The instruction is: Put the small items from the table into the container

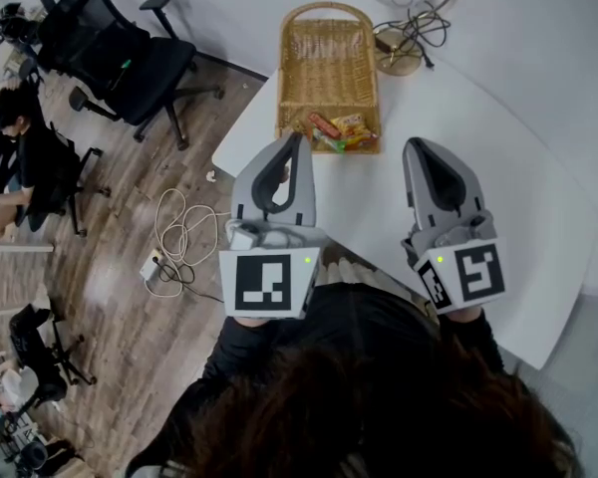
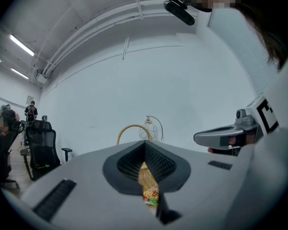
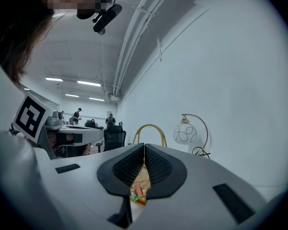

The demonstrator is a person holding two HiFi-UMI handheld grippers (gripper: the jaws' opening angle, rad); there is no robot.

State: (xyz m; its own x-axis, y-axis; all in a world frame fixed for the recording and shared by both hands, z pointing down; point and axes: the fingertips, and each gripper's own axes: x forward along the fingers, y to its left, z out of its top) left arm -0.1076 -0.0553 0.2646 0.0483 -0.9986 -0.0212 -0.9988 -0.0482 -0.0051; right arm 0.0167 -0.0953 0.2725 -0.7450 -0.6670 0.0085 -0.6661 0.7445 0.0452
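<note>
White table (image 1: 498,167) fills the right side, w/ wood floor (image 1: 110,307) on the left. Basket (image 1: 325,68) sits at the far end of the table. Its handle arches over the far end.

Snacks (image 1: 337,130) are inside the basket, all at its near end. They make a small pile of bright packs, red, yellow & green.

Lamp (image 1: 399,53) stands just behind the basket, to the right, w/ a dark cord curled by it. Black chairs (image 1: 130,63) stand on the floor far left. White cables (image 1: 174,237) lie on the floor by the table's left edge.

L gripper (image 1: 297,139) is held level over the near part of the table. Its tip points at the basket's near left corner & is close to it, not touching. In the left gripper view its jaws are shut tight at the tip, w/ nothing btwn them. Basket & snacks show thru the slit lower down, far past the jaws.

R gripper (image 1: 416,145) is held beside it, well apart, to the right of the basket's near end. Its jaws are pressed together too & hold nothing. In the right gripper view the snacks show beyond the jaws, in the basket.
</note>
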